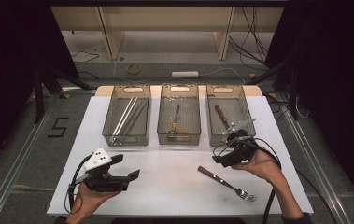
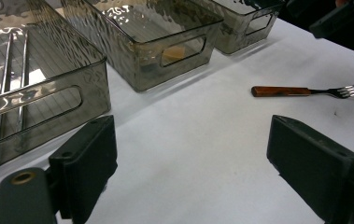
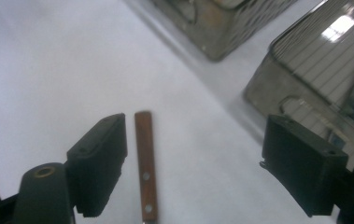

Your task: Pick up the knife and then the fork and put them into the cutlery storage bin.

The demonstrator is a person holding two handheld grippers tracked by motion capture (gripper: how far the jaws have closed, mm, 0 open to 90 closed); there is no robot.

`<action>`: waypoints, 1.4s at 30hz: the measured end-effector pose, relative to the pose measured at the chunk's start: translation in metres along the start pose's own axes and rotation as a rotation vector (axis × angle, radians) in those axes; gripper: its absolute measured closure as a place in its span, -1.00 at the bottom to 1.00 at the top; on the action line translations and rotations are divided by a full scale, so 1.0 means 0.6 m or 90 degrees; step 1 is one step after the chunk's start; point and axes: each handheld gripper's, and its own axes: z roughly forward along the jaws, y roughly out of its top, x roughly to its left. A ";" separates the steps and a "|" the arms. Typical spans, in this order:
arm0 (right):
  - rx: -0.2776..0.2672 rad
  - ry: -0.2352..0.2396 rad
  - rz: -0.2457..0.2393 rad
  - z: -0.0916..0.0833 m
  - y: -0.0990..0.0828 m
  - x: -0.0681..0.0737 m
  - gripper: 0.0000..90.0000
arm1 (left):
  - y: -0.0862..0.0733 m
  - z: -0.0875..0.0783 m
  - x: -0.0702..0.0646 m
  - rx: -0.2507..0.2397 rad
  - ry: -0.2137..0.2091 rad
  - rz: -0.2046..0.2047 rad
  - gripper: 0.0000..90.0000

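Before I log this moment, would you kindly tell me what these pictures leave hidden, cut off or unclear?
- Wooden-handled steel fork: right gripper view, tines cut off by the bottom edge.
- Utensils in the middle smoked-plastic bin: high view, too small and dim to identify.
- Pale rods in the left smoked-plastic bin: left gripper view, rippled wall distorts them and the top edge cuts them off.
- Right smoked-plastic bin: right gripper view, blurred, contents unreadable.

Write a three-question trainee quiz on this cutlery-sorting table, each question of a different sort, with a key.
1. True or false: the fork lies inside a bin.
2. Which gripper is nearer the fork? A left gripper B right gripper
3. Fill in: the fork's handle looks like ____.

Key: 1 false, it lies on the white table. 2 B; its open jaws stand around the handle end without touching. 3 wood.
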 end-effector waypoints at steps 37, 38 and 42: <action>0.198 0.035 -0.071 0.071 -0.054 0.041 0.29 | 0.000 -0.001 0.000 -0.002 0.001 0.002 -0.65; 0.201 0.034 -0.075 0.073 -0.055 0.041 0.31 | 0.000 0.000 -0.001 -0.002 0.000 0.002 -0.65; 0.211 0.037 -0.077 0.078 -0.057 0.043 0.40 | 0.000 0.000 -0.001 -0.002 0.000 0.001 -0.65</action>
